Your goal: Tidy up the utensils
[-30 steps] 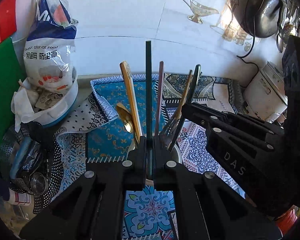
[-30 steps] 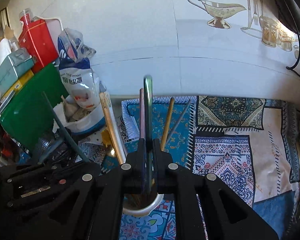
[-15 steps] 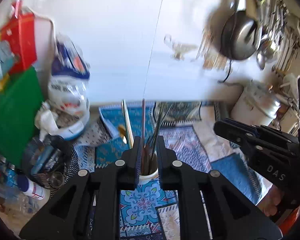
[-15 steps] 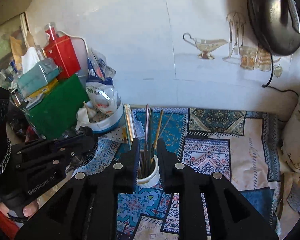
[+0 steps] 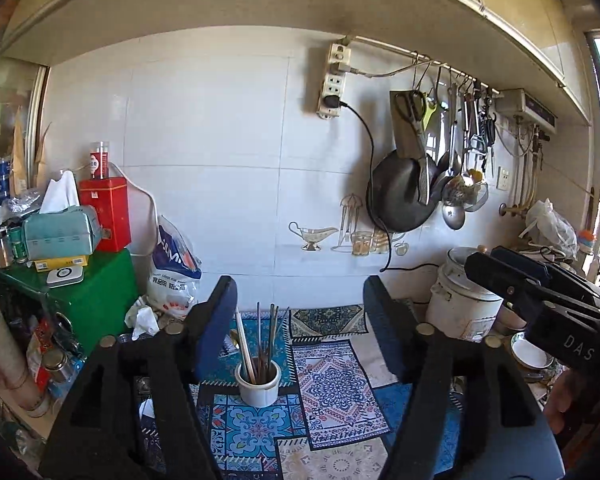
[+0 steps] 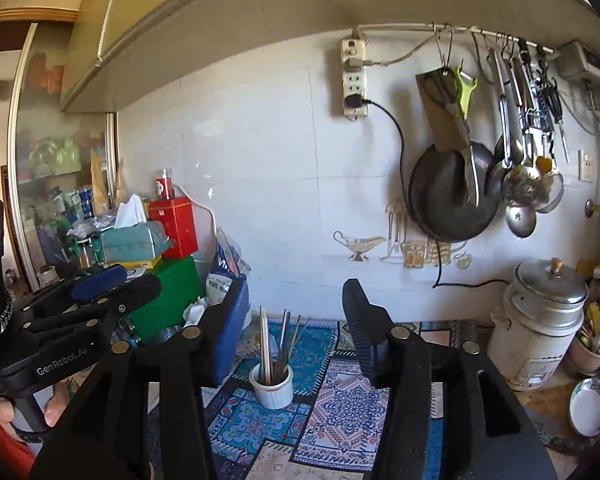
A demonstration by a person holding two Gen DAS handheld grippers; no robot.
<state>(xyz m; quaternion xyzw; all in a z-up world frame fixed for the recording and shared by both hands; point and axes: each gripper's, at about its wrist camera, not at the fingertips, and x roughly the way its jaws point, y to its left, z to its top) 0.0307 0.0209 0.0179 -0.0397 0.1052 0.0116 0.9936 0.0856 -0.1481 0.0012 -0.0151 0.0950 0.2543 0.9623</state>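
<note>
A white cup (image 5: 258, 385) stands on the patterned mat (image 5: 328, 384) and holds several upright utensils (image 5: 262, 344): chopsticks, a spoon, forks. It also shows in the right wrist view (image 6: 272, 387) with the utensils (image 6: 278, 346) in it. My left gripper (image 5: 300, 300) is open and empty, pulled back above and in front of the cup. My right gripper (image 6: 296, 304) is open and empty too, likewise back from the cup. The right gripper appears at the right of the left wrist view (image 5: 540, 300); the left gripper appears at the left of the right wrist view (image 6: 80, 312).
A rice cooker (image 6: 540, 320) stands at the right with a small bowl (image 6: 588, 406) near it. A green box (image 5: 96, 300), red tin (image 5: 106, 212), tissue box (image 5: 60, 228) and a white bag (image 5: 174, 272) crowd the left. A pan (image 5: 400, 196) and tools hang on the wall.
Both grippers were shut on utensils standing in the cup. They have let go, opened wide and pulled back and up, so the cup now looks small and far.
</note>
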